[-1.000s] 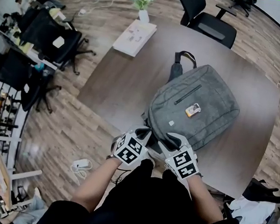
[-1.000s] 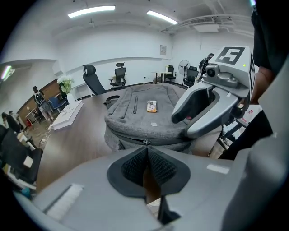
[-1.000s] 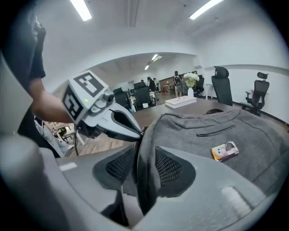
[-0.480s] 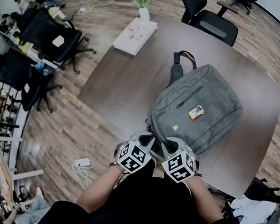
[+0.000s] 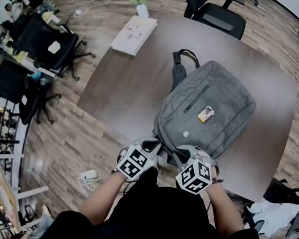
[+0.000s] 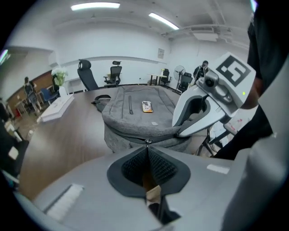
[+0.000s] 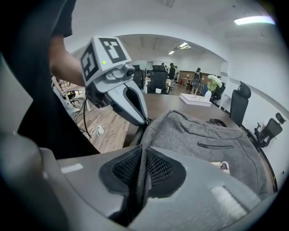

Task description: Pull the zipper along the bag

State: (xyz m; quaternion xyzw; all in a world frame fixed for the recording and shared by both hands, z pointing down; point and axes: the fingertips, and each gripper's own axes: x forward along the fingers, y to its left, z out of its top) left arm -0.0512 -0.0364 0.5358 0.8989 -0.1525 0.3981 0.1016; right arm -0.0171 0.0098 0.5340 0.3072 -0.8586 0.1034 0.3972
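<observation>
Black shirt (image 5: 156,217) — white marker-cubed left gripper (image 5: 155,143), right gripper (image 5: 182,150).

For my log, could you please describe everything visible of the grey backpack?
The grey felt-like backpack lies flat on the brown table, black handle pointing away. Front zip pocket shut; small orange tag. At its near edge the left gripper pinches the zipper pull; the right gripper, jaws just closing, clamps fabric.

Left gripper (image 5: 155,142) and right gripper (image 5: 181,150) at the bag's (image 5: 215,91) near edge.
</observation>
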